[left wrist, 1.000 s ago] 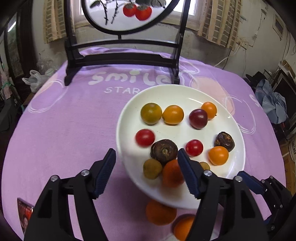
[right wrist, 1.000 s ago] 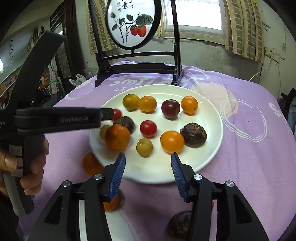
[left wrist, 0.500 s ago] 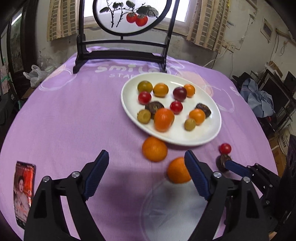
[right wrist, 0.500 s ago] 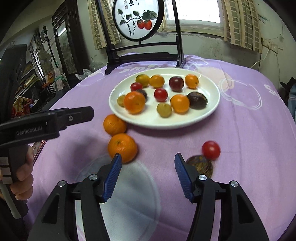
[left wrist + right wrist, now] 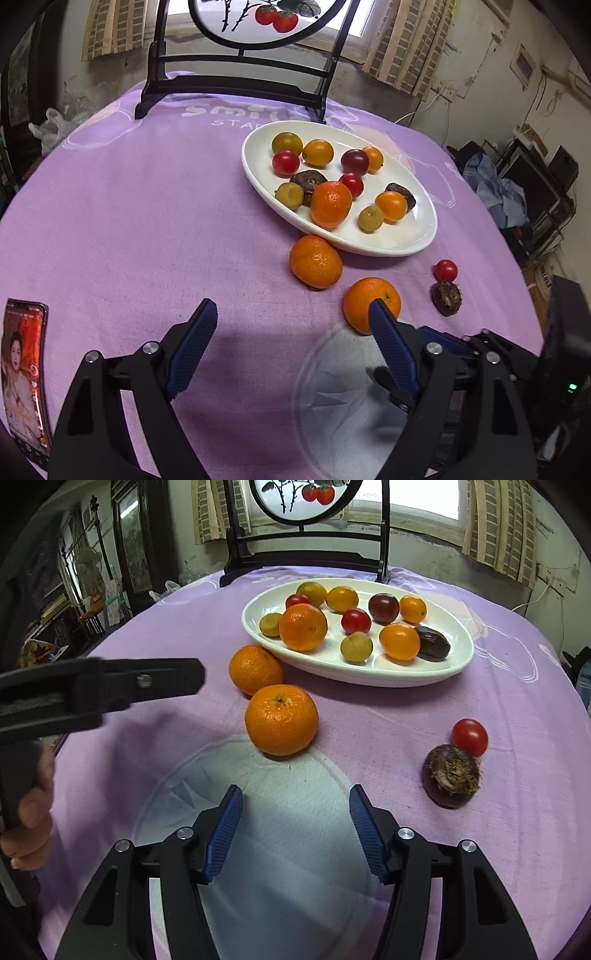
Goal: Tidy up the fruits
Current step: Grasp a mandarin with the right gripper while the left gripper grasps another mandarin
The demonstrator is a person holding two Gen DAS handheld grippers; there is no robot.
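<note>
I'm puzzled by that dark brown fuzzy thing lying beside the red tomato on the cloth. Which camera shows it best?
The right wrist view: the dark brown fruit lies close and large, its fibrous top clear. In the left wrist view, it is small, near the edge.

A white oval plate on a purple tablecloth holds a mandarin at its near left, surrounded by small red, orange, yellow-green and dark purple fruits. Two more mandarins lie on the cloth just in front of the plate's left end, nearly touching. Off to the right, well apart, a red cherry tomato touches a dark brown water chestnut.
</note>
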